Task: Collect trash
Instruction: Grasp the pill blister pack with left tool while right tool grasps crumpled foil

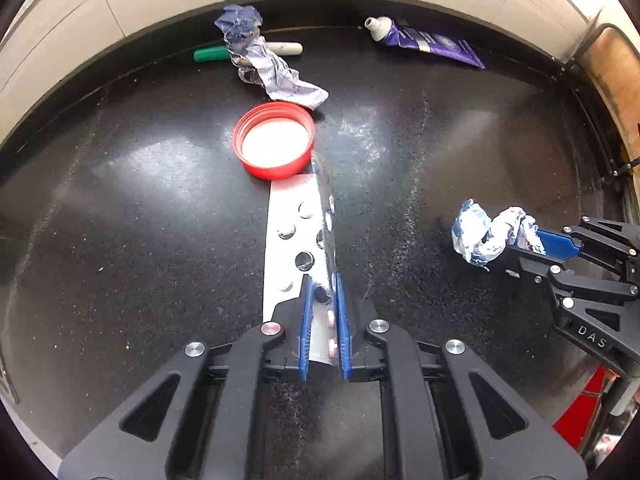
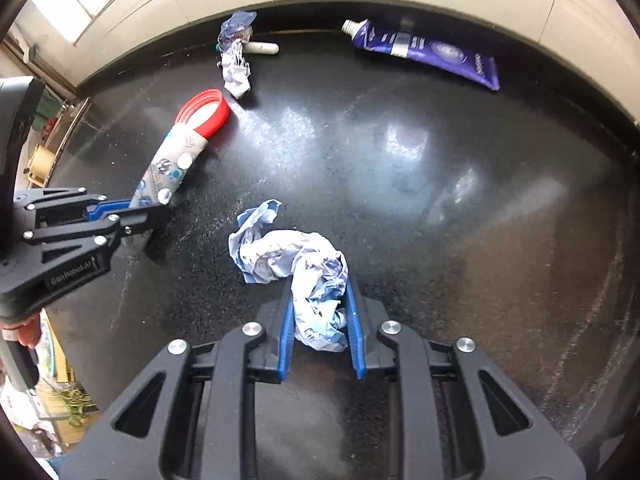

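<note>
left gripper [image 1: 323,288]: pinching blister pack [image 1: 294,240] by its near end, far end by red cap [image 1: 274,140]
risk: thin foil could slide out, grip at one end only
right gripper [image 2: 320,300]: clamped on paper wad [image 2: 296,268]
risk: loose tail may snag, tear free
remaining: wrapper [image 1: 264,64], pen [image 1: 286,48], tube [image 2: 424,50] on table [image 1: 400,140]

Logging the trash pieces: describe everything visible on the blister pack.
The blister pack is a long silvery foil strip with round pill pockets, several looking burst. The left gripper is shut on its near end. It seems folded lengthwise, and its far end reaches the red lid on the black table; contact is unclear.
</note>
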